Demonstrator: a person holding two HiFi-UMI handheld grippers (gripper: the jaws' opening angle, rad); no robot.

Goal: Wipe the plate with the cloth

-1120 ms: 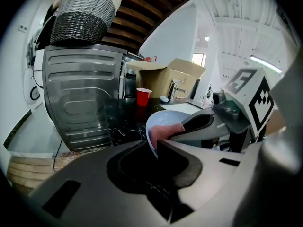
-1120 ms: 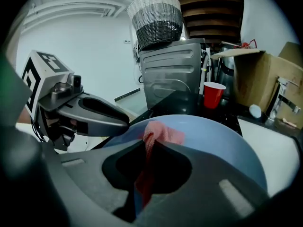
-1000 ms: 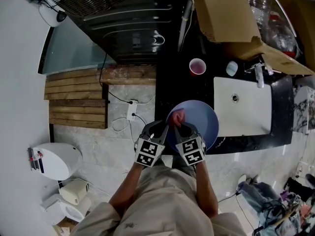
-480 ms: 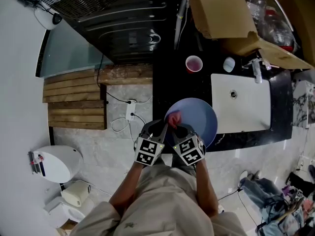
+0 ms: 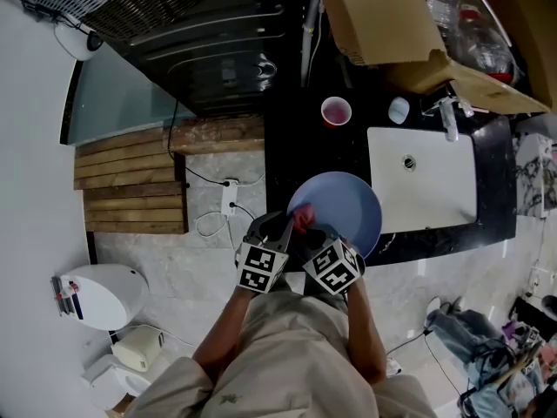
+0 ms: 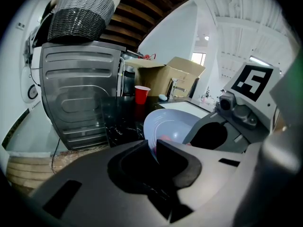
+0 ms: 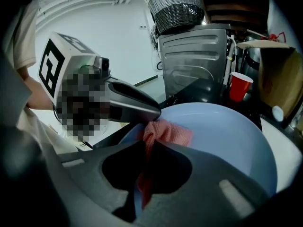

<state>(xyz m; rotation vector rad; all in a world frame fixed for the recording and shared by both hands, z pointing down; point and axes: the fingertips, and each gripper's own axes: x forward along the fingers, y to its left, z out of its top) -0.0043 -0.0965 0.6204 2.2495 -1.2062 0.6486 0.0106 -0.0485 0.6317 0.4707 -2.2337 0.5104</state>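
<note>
plate (image 5: 344,205): frame centre, left of sink (image 5: 431,190)
cup (image 5: 335,111): above plate, on desk (image 5: 287,151)
cloth (image 5: 302,219): plate's lower-left rim

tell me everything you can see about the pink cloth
The cloth is small and pinkish-red, with a fine woven texture. It is bunched up and pinched between the jaws of the right tool. One end hangs below them, and the other is crumpled against the inside of the pale blue plate near its rim, close beside the left tool, which grips that rim.

I'm looking steeply down on the worktop (image 5: 291,151) from overhead. The cameras on the left hand-held gripper (image 5: 284,226) and right hand-held gripper (image 5: 308,226) are peering closely along their jaws, all three sharing the plate (image 5: 348,205) and red cup (image 5: 335,111).
</note>
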